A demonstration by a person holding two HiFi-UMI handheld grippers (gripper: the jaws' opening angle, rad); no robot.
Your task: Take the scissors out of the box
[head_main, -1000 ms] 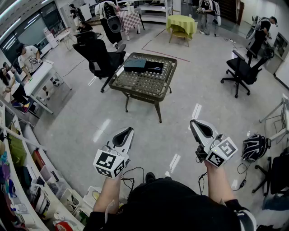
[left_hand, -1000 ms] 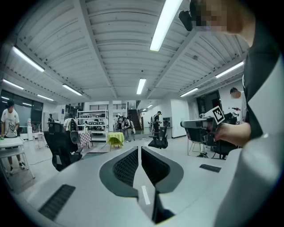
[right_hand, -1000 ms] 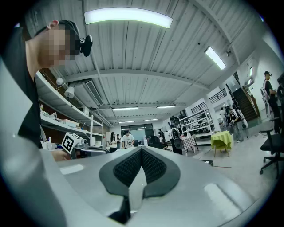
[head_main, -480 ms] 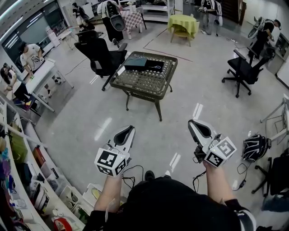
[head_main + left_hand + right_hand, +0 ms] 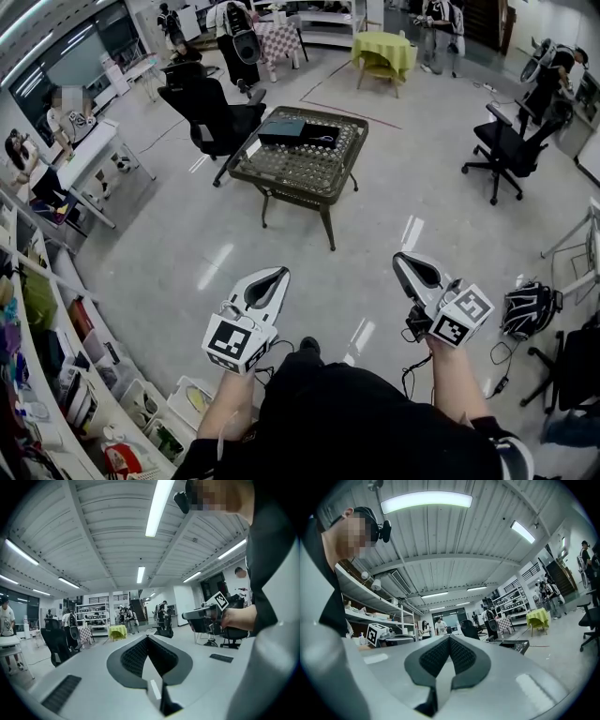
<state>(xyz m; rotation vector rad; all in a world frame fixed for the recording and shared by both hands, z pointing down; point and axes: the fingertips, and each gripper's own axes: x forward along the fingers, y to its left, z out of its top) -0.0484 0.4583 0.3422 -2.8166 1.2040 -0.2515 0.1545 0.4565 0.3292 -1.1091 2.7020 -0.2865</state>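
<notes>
A dark flat box lies at the far end of a low lattice-top table, several steps ahead of me on the floor. A small item rests beside the box, too small to tell as scissors. My left gripper and right gripper are held out in front of the person's body, far short of the table, both shut with nothing between the jaws. In the right gripper view the box shows beyond the shut right gripper. In the left gripper view the left gripper points into the room.
Black office chairs stand left of the table and at the right. A yellow-covered table is at the back. Shelves line the left wall, and a backpack and cables lie at the right. People stand around the room.
The left gripper has shifted a little right and forward in the head view, and the right gripper has edged slightly. Both stay shut and empty.
</notes>
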